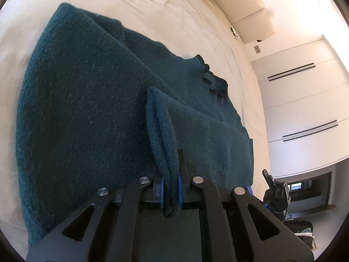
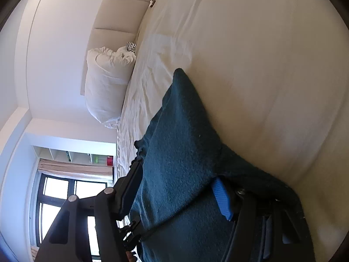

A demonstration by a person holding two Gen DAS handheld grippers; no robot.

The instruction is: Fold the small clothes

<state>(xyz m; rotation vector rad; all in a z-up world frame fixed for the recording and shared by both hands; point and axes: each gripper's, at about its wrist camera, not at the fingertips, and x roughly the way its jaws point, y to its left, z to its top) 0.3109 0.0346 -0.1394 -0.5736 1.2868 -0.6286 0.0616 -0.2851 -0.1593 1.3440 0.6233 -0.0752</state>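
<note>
Dark teal knit sweater lay spread on the cream bed sheet, partly folded, ribbed collar toward the headboard end. Left gripper was clamped tight on a ribbed sleeve cuff, blue pads squeezing the knit from both sides, cuff end poking out behind the jaws. The sleeve ran from the jaws back over the sweater body.

Right gripper had its jaws spread wide with sweater fabric lying between them; the blue pad on one finger sat against the cloth, the other finger stood along the fabric's far edge, near the collar. Whether the right pads actually pressed the cloth, could not tell; the gap looked loose.

White bundled duvet sat at the headboard end of the bed, against a padded cream headboard. White wardrobe doors with black bar handles stood past the far bed edge. A window with dark frame showed beyond the bed's side.
</note>
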